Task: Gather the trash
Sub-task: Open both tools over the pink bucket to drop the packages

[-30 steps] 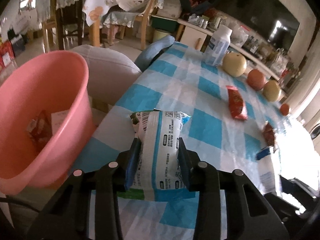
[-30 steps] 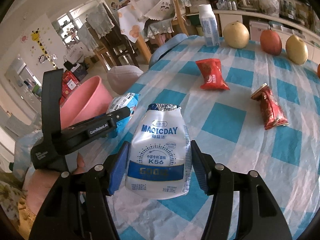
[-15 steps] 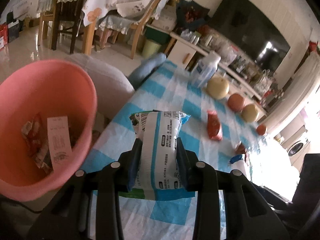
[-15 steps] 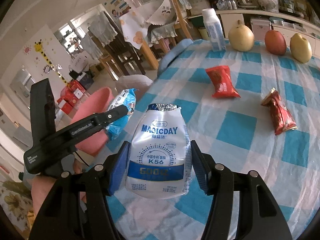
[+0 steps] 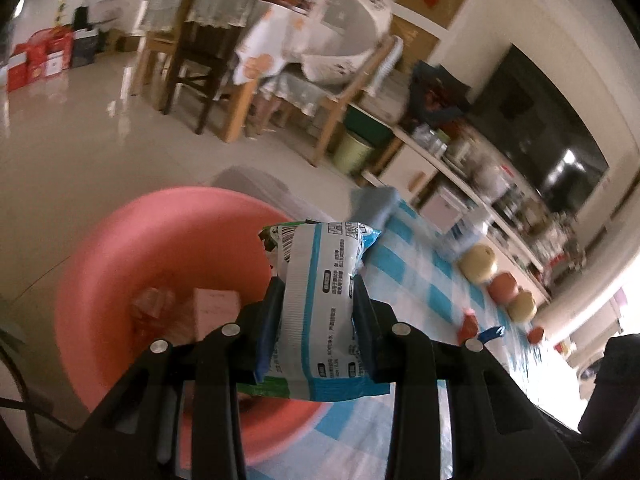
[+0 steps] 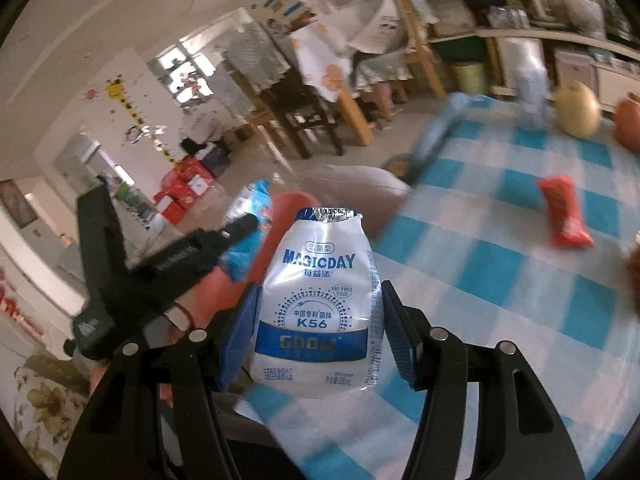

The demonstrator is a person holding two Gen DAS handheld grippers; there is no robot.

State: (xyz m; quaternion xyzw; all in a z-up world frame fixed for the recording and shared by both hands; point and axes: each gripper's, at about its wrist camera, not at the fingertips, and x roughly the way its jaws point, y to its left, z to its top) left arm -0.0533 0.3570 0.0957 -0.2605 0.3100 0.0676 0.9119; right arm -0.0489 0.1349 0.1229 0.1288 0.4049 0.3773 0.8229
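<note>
Crinkly blue-and-white foil snack wrapper [image 5: 318, 308] sat pinched mid-body in my left gripper [image 5: 316, 312], above the pink plastic basin [image 5: 120, 248] at nine o'clock. My right gripper [image 6: 320, 320] clamped a soft, light white yoghurt pouch [image 6: 318, 300]; I judged both slippery.

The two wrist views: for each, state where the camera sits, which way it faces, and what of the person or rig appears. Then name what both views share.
Left wrist: sits behind the left gripper, facing the pink basin beside the table; the fingers clamp a blue-white snack packet.
Right wrist: sits behind the right gripper, facing the checked tablecloth; it clamps a MAGICDAY pouch, and the person's hand shows.
Shared: packet, basin, tablecloth, left gripper.
</note>
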